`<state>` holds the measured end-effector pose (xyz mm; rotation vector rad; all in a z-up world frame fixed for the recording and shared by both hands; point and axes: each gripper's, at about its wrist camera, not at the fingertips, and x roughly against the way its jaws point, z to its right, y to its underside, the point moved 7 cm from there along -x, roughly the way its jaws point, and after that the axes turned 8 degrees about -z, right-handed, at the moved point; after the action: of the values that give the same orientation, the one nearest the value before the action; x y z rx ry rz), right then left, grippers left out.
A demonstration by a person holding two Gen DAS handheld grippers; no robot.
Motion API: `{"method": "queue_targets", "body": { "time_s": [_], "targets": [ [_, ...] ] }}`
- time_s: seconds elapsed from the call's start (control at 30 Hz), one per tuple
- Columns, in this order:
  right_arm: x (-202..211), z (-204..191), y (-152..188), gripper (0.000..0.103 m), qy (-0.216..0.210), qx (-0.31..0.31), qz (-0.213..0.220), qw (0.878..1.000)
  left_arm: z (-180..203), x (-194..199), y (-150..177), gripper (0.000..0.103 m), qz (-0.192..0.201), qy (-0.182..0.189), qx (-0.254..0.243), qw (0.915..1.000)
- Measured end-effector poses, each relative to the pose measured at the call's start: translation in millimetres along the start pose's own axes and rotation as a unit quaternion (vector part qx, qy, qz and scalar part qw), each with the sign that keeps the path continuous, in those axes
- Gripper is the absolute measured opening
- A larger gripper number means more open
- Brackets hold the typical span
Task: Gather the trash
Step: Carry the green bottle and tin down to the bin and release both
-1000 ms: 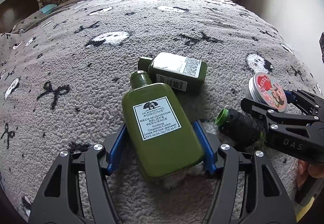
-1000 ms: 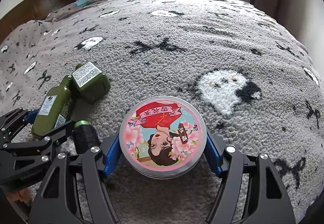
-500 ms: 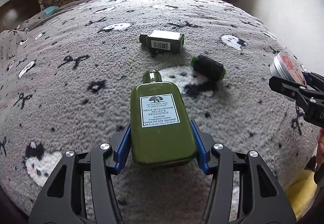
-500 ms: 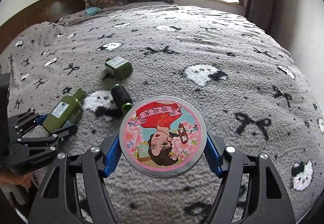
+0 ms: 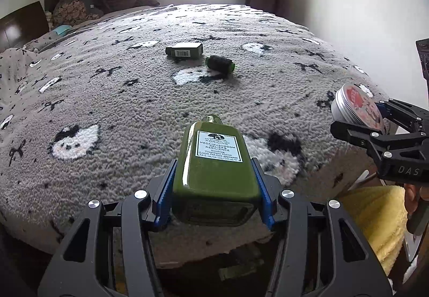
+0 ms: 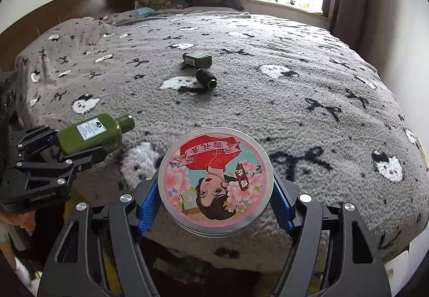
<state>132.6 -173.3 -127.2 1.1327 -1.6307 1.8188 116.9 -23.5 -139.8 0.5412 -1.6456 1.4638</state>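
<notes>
Above the near edge of a bed covered in a grey fleece blanket (image 5: 112, 114), the left gripper (image 5: 214, 184) has its blue-padded fingers clamped on the base of a flat olive-green lotion bottle (image 5: 215, 160), neck pointing away, while the right gripper (image 6: 214, 205) clasps a round metal tin with a pink floral lid (image 6: 215, 179). Carrying both to a bin, which is not visible, calls for firm squeezes and level wrists. A small dark green bottle (image 5: 184, 50) and a black spool (image 5: 220, 63) lie mid-bed, uncollected.
</notes>
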Motion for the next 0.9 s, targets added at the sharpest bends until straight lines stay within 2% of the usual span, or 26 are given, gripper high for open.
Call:
{"method": "queue_targets", "body": {
  "time_s": [0.13,0.4,0.67,0.9],
  "targets": [
    [13.2,-8.6,27.4,0.071,-0.003,0.002,0.0,1.0,12.6,19.2,22.6,0.05,0.01,0.01,-0.008,0.9999],
    [13.4,-26.4,77.2,0.071,-0.019,0.012,-0.03,0.999,29.6,35.1,71.5,0.05,0.001,0.03,-0.014,0.9995],
    [-6.6,-34.3,123.9,0.071,-0.028,-0.001,-0.079,0.996,42.9,21.4,120.4,0.05,-0.045,0.044,-0.022,0.9978],
    [-28.7,-38.0,153.8,0.071,-0.039,-0.014,-0.124,0.991,47.6,-12.8,155.9,0.05,-0.1,0.054,-0.014,0.9934]
  ]
}}
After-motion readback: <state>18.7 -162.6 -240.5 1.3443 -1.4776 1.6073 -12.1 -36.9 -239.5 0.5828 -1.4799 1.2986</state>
